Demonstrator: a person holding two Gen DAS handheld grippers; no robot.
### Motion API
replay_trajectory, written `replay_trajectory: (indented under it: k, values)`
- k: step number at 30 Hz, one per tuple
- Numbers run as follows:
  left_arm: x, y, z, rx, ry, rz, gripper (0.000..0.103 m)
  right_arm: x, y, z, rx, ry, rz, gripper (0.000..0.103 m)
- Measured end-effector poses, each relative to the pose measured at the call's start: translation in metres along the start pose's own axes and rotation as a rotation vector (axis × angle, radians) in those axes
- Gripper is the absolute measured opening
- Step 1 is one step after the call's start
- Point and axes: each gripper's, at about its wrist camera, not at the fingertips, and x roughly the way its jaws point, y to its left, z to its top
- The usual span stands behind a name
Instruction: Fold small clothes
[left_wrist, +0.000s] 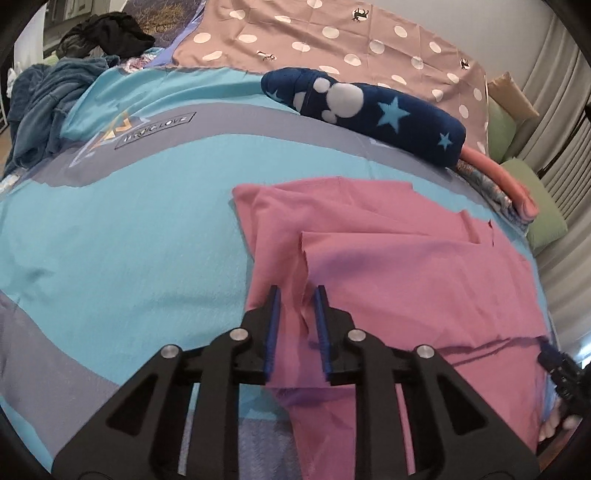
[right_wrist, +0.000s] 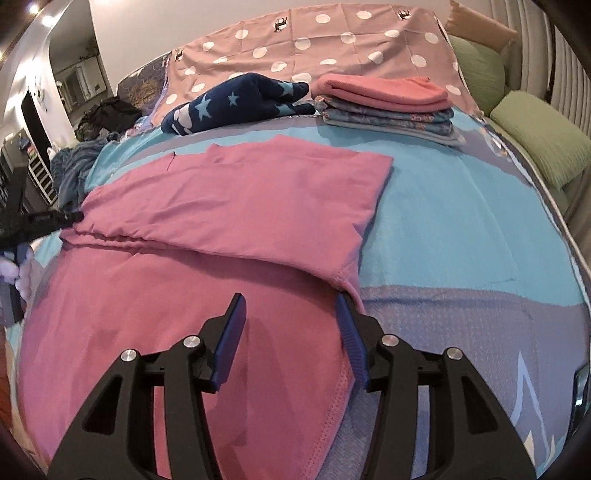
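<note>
A pink garment (left_wrist: 406, 266) lies spread on the turquoise and grey bed cover (left_wrist: 129, 229), with its far part folded over toward me. In the left wrist view my left gripper (left_wrist: 298, 295) sits at the garment's left edge. Its jaws stand a little apart with a raised ridge of pink cloth between them, and the pads do not press on it. In the right wrist view the pink garment (right_wrist: 240, 192) fills the middle. My right gripper (right_wrist: 290, 299) stands open over its stitched right hem, the right finger beside the corner of the folded layer. Nothing is held.
A navy star-patterned garment (right_wrist: 236, 103) and a stack of folded clothes (right_wrist: 388, 103) lie at the far side, before a dusty-pink polka-dot cloth (right_wrist: 332, 40). Unfolded blue and dark clothes (left_wrist: 48, 103) are heaped at far left. Green pillows (right_wrist: 535, 140) line the right edge.
</note>
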Motion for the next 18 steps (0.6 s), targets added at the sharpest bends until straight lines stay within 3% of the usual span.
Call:
replay_trajectory:
  k: [3, 5, 8, 12, 18]
  values:
    - [-0.013, -0.015, 0.004, 0.032, -0.047, 0.046, 0.035, -0.009, -0.003, 0.000, 0.013, -0.025, 0.019, 0.052]
    - [-0.026, -0.034, 0.008, 0.068, -0.092, 0.032, 0.037, -0.015, -0.006, 0.000, 0.021, -0.041, 0.033, 0.052]
    - [-0.034, -0.087, 0.018, 0.149, -0.112, -0.118, 0.042, -0.015, -0.009, -0.003, 0.049, -0.034, 0.074, 0.052]
    - [-0.012, -0.170, 0.027, 0.266, -0.029, -0.327, 0.044, -0.007, -0.009, -0.007, 0.093, -0.021, 0.151, 0.052]
    - [0.053, -0.308, 0.030, 0.429, 0.124, -0.456, 0.046, 0.001, -0.022, -0.012, 0.167, -0.029, 0.230, 0.052]
